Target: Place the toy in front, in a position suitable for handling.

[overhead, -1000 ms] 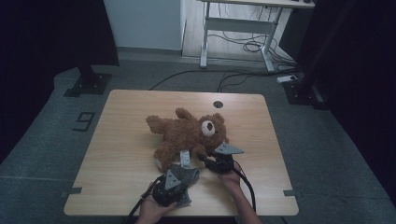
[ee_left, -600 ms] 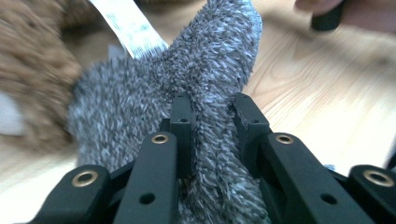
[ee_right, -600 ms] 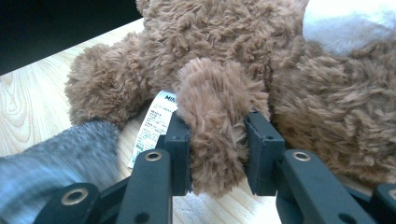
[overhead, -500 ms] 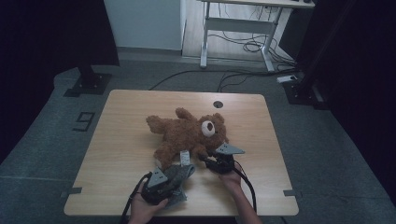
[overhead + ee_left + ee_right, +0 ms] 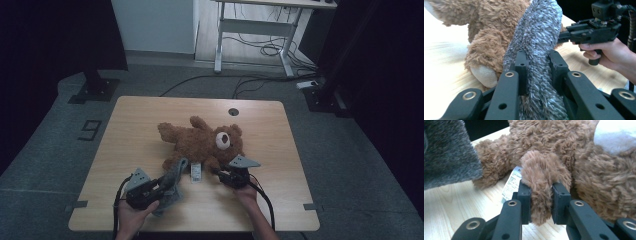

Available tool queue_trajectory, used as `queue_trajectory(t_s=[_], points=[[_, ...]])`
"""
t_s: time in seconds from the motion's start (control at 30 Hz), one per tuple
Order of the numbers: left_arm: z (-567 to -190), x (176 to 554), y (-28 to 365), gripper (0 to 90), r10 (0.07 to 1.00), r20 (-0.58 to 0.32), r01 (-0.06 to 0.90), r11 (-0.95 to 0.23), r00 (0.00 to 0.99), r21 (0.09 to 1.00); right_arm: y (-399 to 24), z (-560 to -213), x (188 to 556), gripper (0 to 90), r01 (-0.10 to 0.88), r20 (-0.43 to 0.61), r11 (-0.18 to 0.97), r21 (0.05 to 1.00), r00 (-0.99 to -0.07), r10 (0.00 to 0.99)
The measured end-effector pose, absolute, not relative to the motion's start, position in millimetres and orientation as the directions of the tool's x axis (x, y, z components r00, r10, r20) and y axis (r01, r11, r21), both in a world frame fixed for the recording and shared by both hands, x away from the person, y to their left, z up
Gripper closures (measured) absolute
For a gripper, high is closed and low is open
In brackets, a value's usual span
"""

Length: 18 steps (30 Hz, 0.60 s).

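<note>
A brown teddy bear (image 5: 202, 142) is laid on its back near the middle of the wooden table (image 5: 150, 115), its head toward the right side and its pale muzzle turned up. A white label (image 5: 196, 172) is seen on the table just below its body. The left gripper (image 5: 165, 184) is held in the person's left hand (image 5: 131, 217) near the front edge of the table, and a grey fluffy cloth (image 5: 174, 180) is clamped between its jaws. In the left gripper view the cloth (image 5: 537, 50) is seen pinched tightly between the two black jaws and raised in front of the bear's leg (image 5: 486, 55), whose pale sole is turned toward the camera. The right gripper (image 5: 221, 175) is held in the right hand (image 5: 247, 192) just beside the bear's lower side. In the right gripper view a brown furry limb (image 5: 541, 185) is seen squeezed between the jaws, which have just been closing on it, with the label (image 5: 510, 186) lying flat on the table behind it and the cloth (image 5: 447, 157) at the upper left. The two grippers are near each other, apart.
</note>
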<state>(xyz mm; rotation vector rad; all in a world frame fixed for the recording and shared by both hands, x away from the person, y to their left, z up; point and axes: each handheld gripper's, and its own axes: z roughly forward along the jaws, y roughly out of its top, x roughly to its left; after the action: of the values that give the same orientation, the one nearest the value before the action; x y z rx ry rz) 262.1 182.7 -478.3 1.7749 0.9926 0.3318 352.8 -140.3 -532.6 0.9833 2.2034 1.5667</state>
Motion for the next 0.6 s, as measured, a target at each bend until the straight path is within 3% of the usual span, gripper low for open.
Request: queue_trajectory(t_s=[0.27, 0.6], points=[[-470.3, 266.3, 172.9, 72.7, 0.75, -0.202, 0.446, -0.136, 0.63, 0.885, -142.3, -530.7, 348.1, 73.2, 0.363, 0.162, 0.183, 0.914, -0.739, 0.654], [-473.6, 319.8, 108.7, 72.7, 0.723, -0.178, 0.453, -0.205, 0.667, 0.868, -148.9, -531.0, 350.5, 72.0, 0.37, 0.184, 0.143, 0.918, -0.718, 0.671]])
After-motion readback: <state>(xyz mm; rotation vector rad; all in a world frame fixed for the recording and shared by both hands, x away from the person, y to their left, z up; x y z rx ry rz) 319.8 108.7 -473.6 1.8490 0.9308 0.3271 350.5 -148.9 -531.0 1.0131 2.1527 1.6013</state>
